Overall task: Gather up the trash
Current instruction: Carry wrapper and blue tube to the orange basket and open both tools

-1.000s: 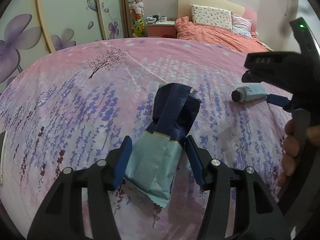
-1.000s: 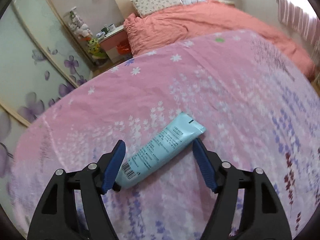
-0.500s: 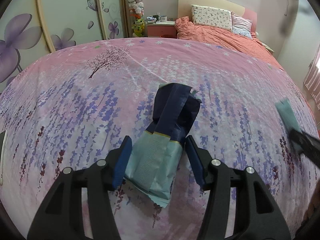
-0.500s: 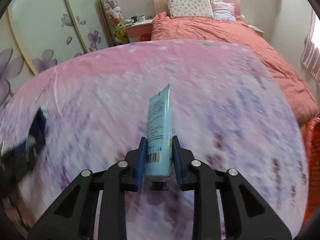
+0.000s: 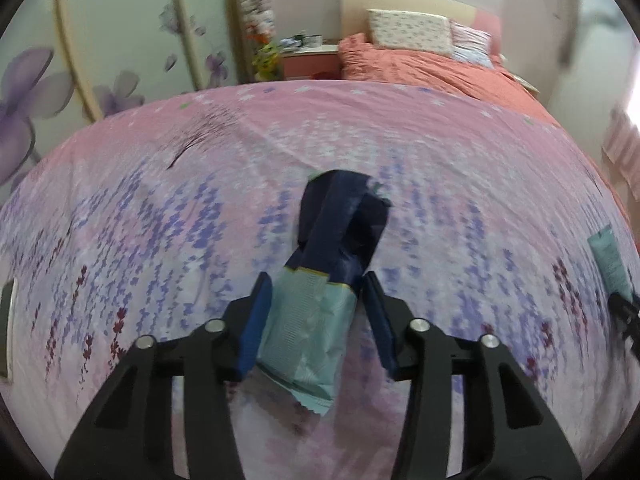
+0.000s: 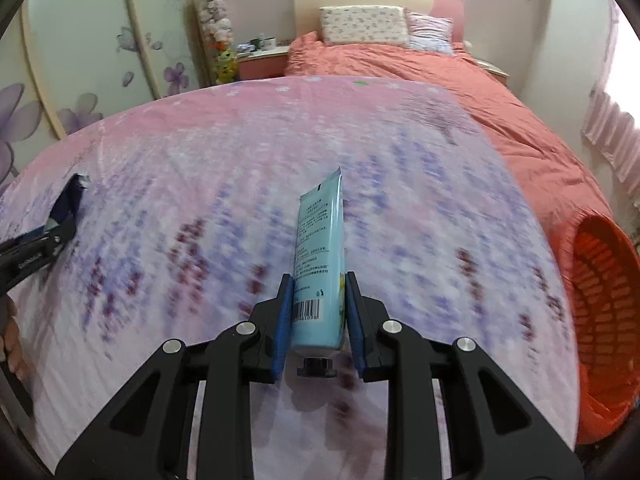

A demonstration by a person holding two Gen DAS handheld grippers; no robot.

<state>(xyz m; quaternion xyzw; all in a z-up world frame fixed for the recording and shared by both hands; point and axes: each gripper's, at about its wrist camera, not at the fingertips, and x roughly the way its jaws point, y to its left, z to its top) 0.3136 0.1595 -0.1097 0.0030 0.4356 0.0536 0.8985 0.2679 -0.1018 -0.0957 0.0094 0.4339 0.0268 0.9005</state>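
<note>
The left gripper (image 5: 316,316) sits low over the pink flowered bedspread (image 5: 160,208). Its jaws are closing on a crumpled snack wrapper (image 5: 328,264), dark blue at the far end and pale green at the near end. The wrapper lies on the bedspread between the blue pads (image 5: 256,320); the left pad touches it, but the right pad shows a small gap.

The right gripper (image 6: 320,320) is squeezed tight on a light blue tube (image 6: 320,256). The tube points to 12 o'clock, with its black cap nearest the camera. It is lifted off the bedspread. An orange basket (image 6: 600,300) stands at 3 o'clock, beside the bed.
</note>
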